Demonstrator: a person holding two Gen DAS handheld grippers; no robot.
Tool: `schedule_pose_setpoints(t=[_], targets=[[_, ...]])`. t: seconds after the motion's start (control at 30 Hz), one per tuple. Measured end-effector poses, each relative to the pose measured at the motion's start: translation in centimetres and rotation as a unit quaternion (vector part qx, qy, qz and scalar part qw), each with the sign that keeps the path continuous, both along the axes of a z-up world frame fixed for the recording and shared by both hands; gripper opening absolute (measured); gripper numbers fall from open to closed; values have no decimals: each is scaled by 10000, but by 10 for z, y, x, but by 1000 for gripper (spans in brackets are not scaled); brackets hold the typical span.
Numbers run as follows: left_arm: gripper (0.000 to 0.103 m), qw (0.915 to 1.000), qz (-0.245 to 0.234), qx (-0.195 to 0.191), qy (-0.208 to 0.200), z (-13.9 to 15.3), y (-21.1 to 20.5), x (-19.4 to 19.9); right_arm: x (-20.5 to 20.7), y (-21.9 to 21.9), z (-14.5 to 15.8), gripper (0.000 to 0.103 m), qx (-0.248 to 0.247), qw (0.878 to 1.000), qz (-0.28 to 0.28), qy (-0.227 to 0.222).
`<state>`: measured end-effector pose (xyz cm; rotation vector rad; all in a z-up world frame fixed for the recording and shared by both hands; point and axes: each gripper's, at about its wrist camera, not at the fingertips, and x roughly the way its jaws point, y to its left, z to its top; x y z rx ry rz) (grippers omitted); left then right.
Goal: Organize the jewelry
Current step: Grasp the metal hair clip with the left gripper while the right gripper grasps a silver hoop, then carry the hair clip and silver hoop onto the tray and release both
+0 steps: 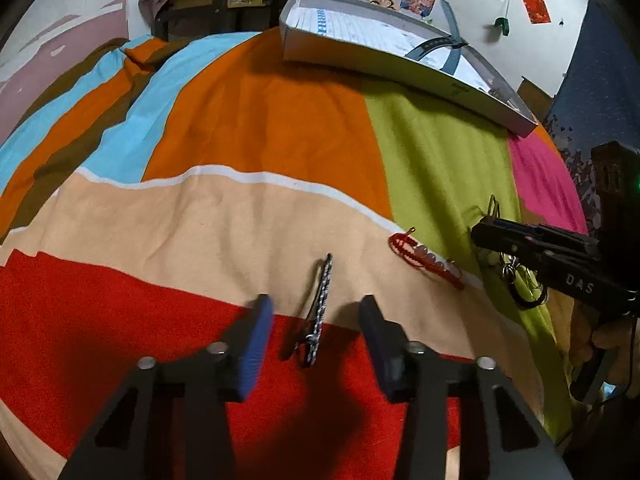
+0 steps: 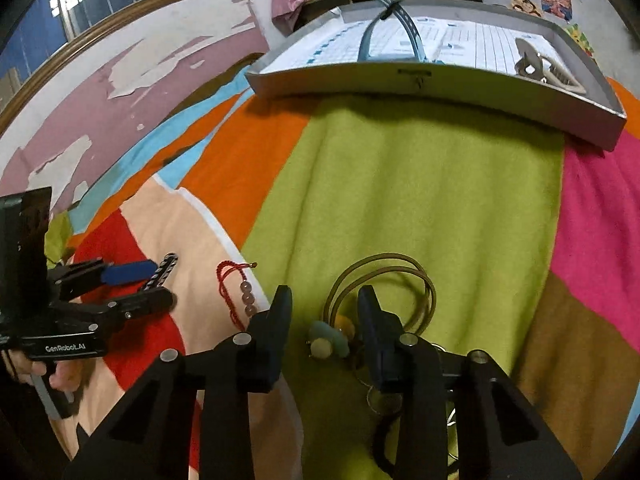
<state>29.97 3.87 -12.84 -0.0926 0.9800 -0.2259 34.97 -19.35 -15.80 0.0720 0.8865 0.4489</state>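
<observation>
Far across the striped blanket (image 1: pixel 260 120), looking into a shallow grey box (image 2: pixel 400 80) sitting flat with its open top up. Finding inside it a printed sheet (image 1: pixel 360 28) lining the floor, a blue strap (image 2: pixel 400 24) looped over and poking up above the walls, and a grey claw clip (image 2: pixel 540 66) lying toward the right end.

Nearer, pointing the left gripper (image 1: pixel 316 320) down at the red and cream stripes, with jaws standing apart and straddling a slim beaded hair clip (image 1: pixel 325 284) without pressing on it. Leaving that hair clip lying flat on the blanket, well short of the box.

Holding the right gripper (image 2: pixel 324 308) over the green stripe, jaws likewise apart. Bracketing a fuzzy pom-pom charm (image 2: pixel 326 340) and the near side of a loop of tan cord (image 2: pixel 400 272), with the pads not seeming to press on either. Glimpsing a key ring (image 2: pixel 384 400) just behind the charm, partly hidden under the right finger.

Leaving a red string bracelet (image 2: pixel 230 284) with pale beads lying between the two grippers, where cream meets green, outside the box. Clasping the left gripper's handle with a hand (image 2: pixel 52 372), low at the edge of the right wrist view.
</observation>
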Motion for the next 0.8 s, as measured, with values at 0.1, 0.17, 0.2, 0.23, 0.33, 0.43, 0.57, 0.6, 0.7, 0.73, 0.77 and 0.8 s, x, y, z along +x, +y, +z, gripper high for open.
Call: schedule_pose_setpoints(t=[0.1, 0.17, 0.2, 0.23, 0.33, 0.43, 0.57, 0.6, 0.7, 0.73, 0.77, 0.8], targets=[[17, 9998, 125, -70, 118, -3, 6, 2, 2, 4, -1, 14, -83, 9999, -49, 40], [10, 9996, 146, -176, 169, -3, 9, 3, 3, 3, -1, 7, -55, 9999, -87, 41], [10, 9995, 161, -224, 153, -1, 10, 3, 3, 2, 0, 4, -10, 9999, -108, 41], [10, 9994, 177, -275, 128, 1, 10, 2, 2, 2, 2, 4, 39, 9999, -120, 36], [10, 9990, 196, -395, 3, 10, 8, 0, 2, 1, 8, 3, 176, 9998, -103, -21], [10, 9978, 184, -602, -202, 24, 4, 0, -1, 1, 18, 3, 304, 9994, -49, -140], [10, 9949, 283, -890, -369, 44, 0, 8, -5, -1, 34, 3, 412, 9985, -5, -360], [10, 9946, 303, -872, -484, 52, -2, 12, -6, -4, 40, 3, 467, 9979, -10, -442], [10, 9922, 328, -956, -725, 73, -8, 30, -5, -8, 60, 3, 644, 9957, -63, -655], [10, 9912, 319, -980, -833, 82, -10, 40, -4, -10, 68, 3, 662, 9947, -82, -780], [10, 9901, 320, -992, -941, 90, -13, 48, -4, -13, 75, 3, 658, 9938, -99, -895], [10, 9888, 314, -1019, -1048, 98, -16, 56, -3, -15, 86, 3, 658, 9921, -117, -1060]])
